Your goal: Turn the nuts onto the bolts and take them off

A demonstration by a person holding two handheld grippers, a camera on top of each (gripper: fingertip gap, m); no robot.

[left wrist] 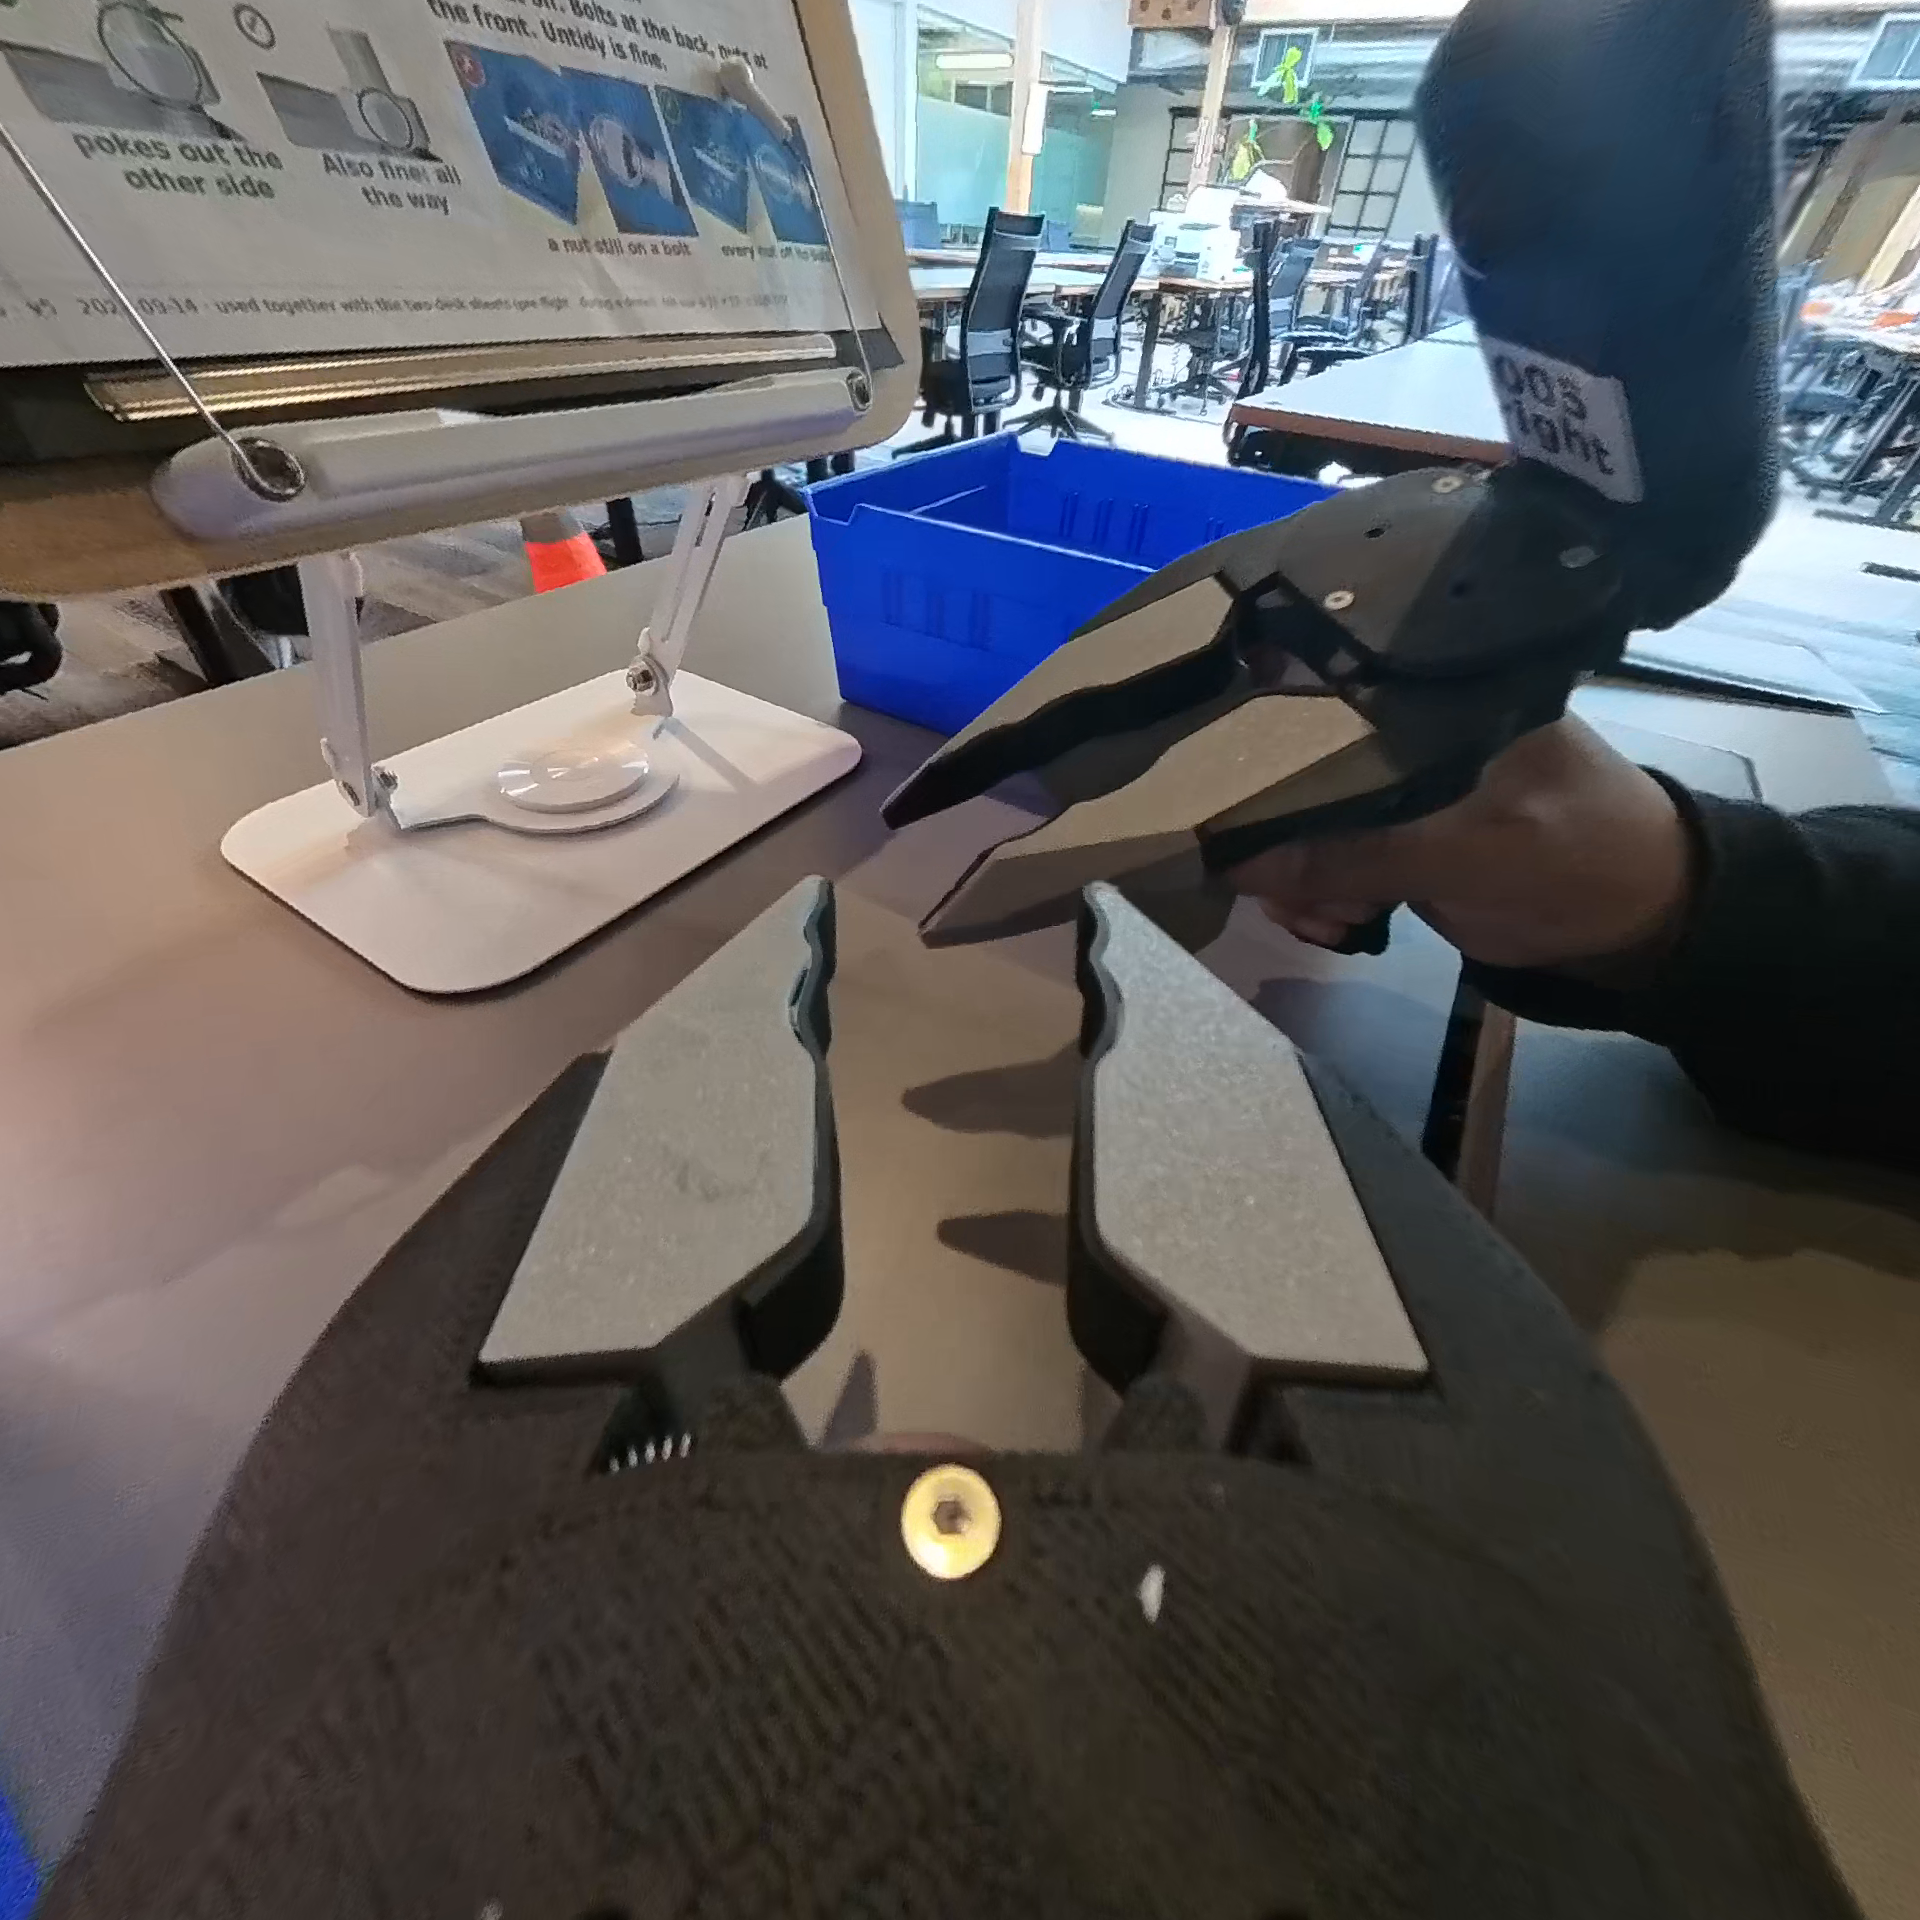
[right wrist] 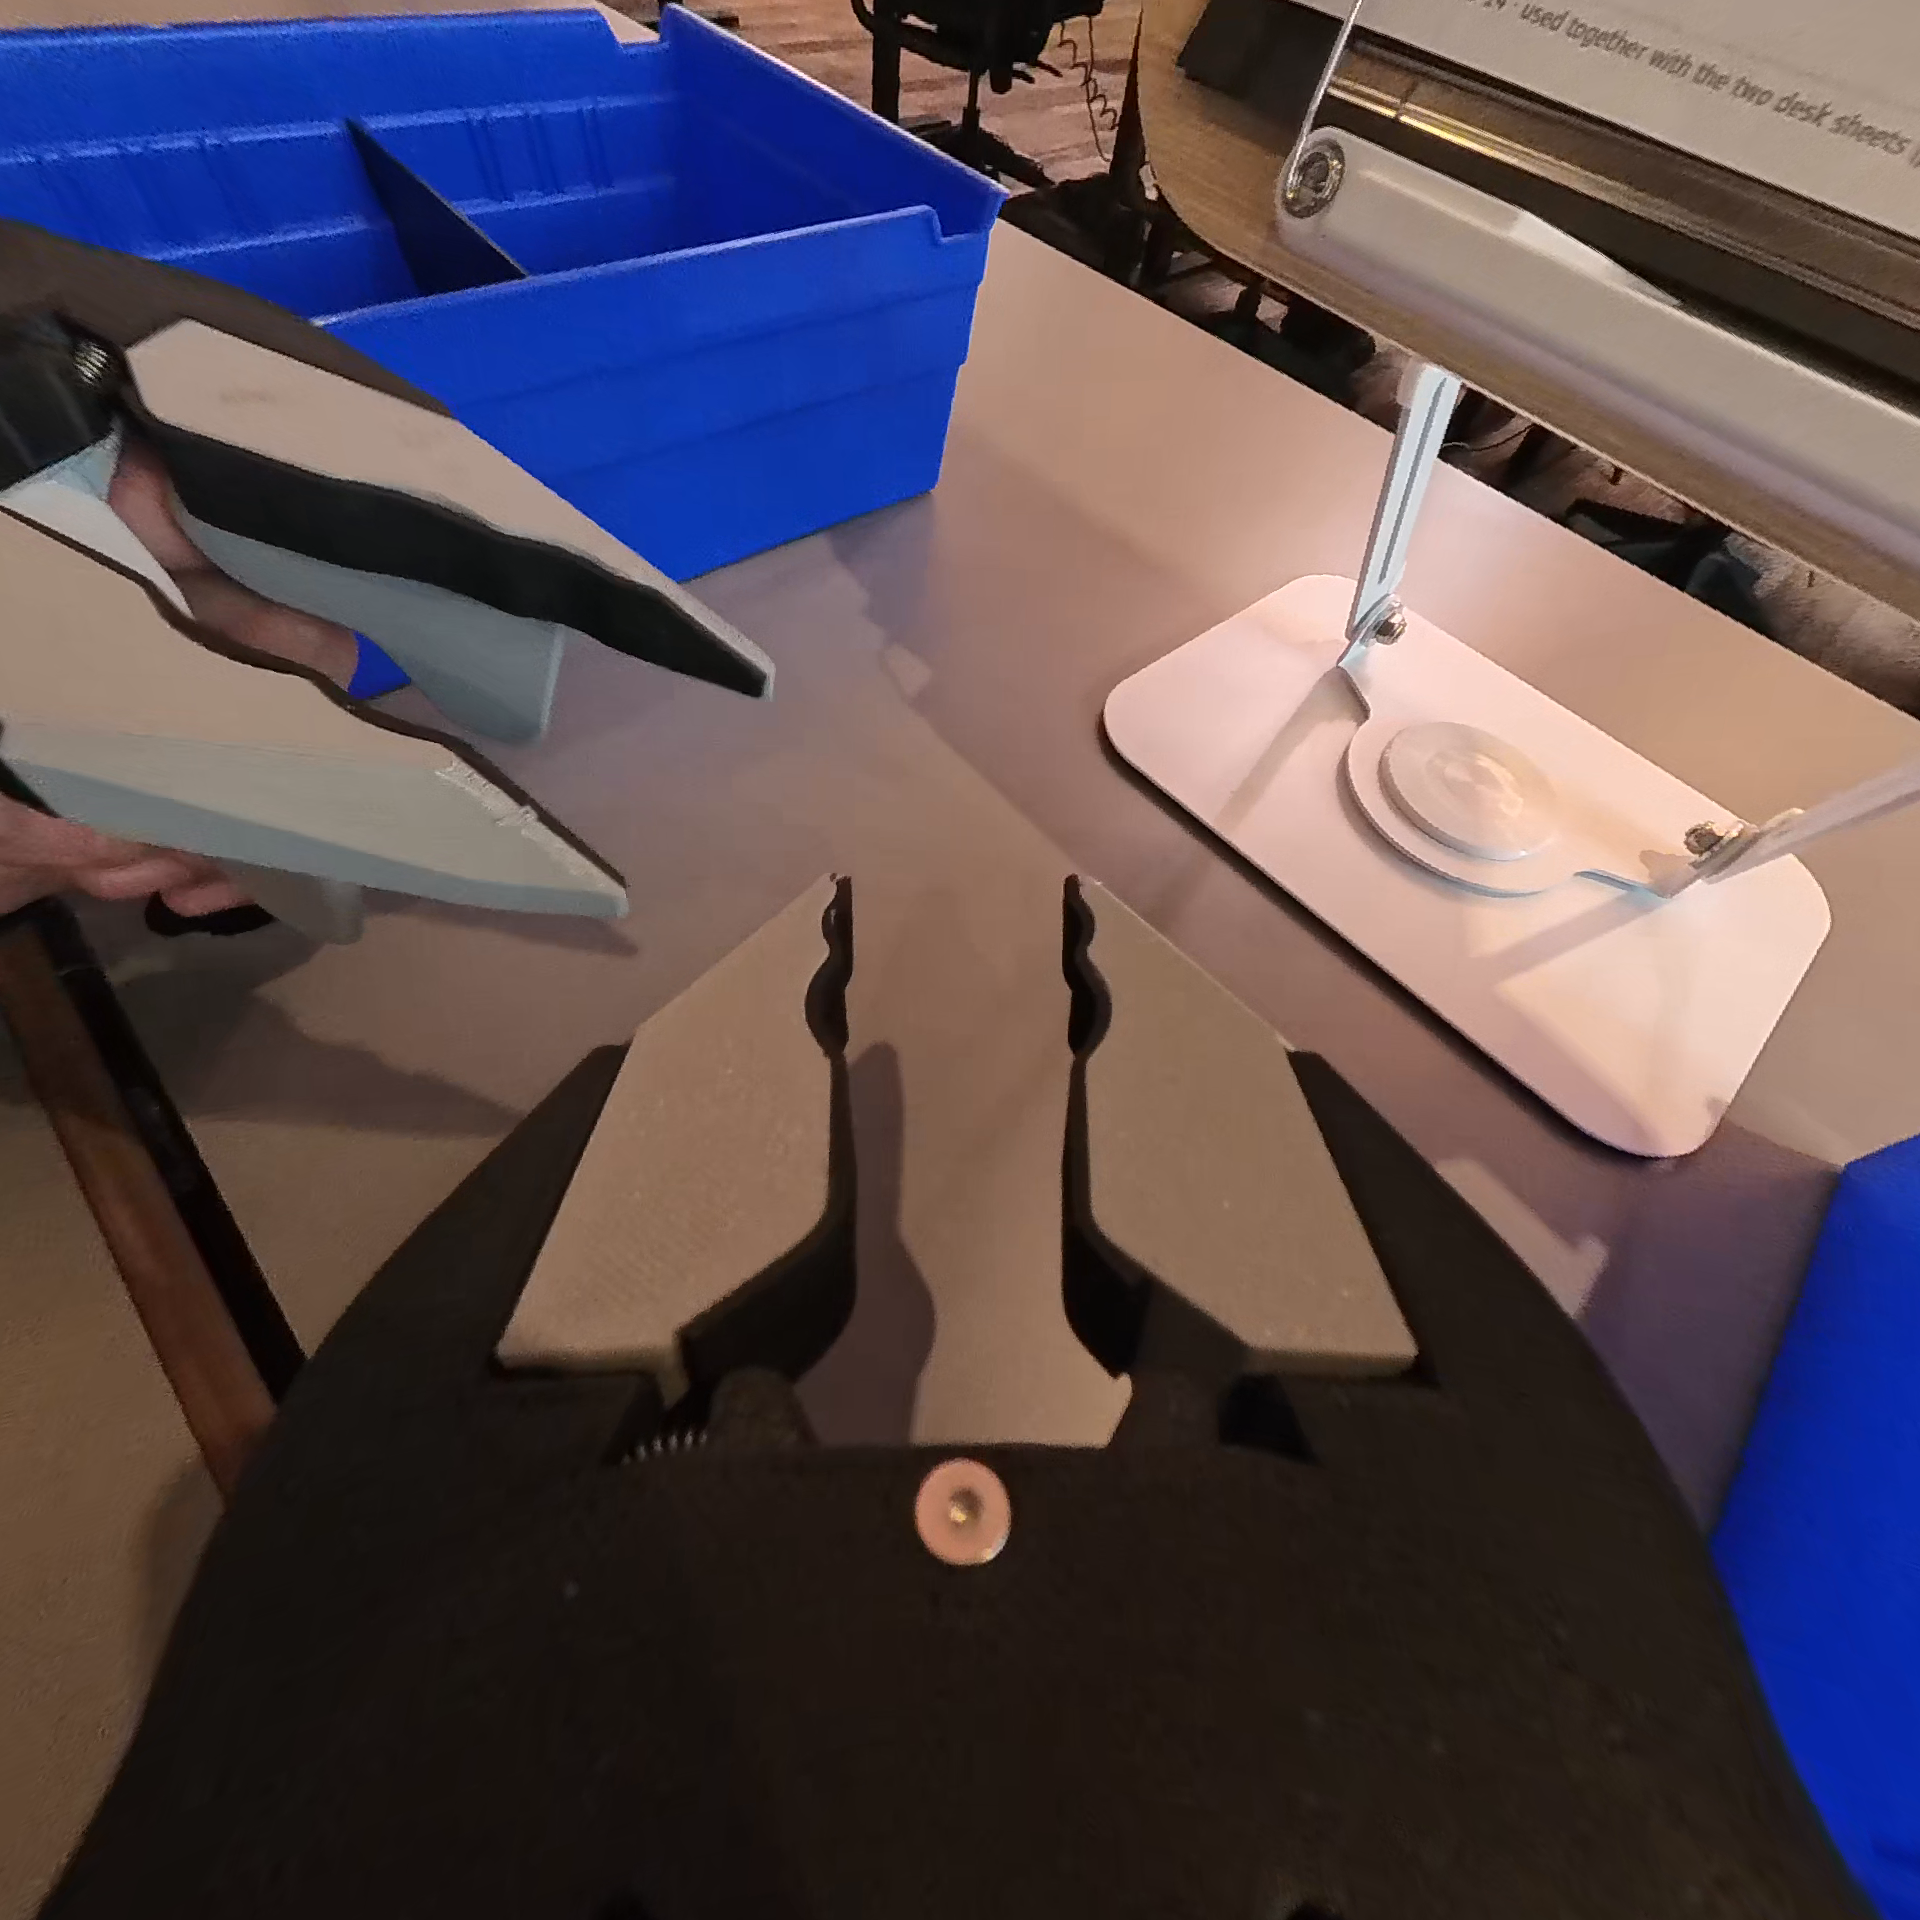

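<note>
No nut or bolt shows in either view. My left gripper [left wrist: 956, 914] is open and empty, low over the grey table [left wrist: 156, 987]. My right gripper [right wrist: 956, 888] is open and empty too, over the same table [right wrist: 987, 468]. The two grippers point toward each other at an angle. The right gripper shows in the left wrist view [left wrist: 914, 873], just beyond my left fingertips, held by a hand in a dark sleeve. The left gripper shows in the right wrist view [right wrist: 694, 788] at the left, with its jaws apart.
A blue bin [left wrist: 987, 613] with a divider stands at the back of the table; its inside floor is hidden. It also shows in the right wrist view [right wrist: 727, 395]. A white stand [left wrist: 540, 862] [right wrist: 1455, 935] holds an instruction sheet [left wrist: 364, 156]. Another blue object [right wrist: 1829, 1455] sits at the right edge. The gap from one gripper's tips to the other's is roughly 5 centimetres.
</note>
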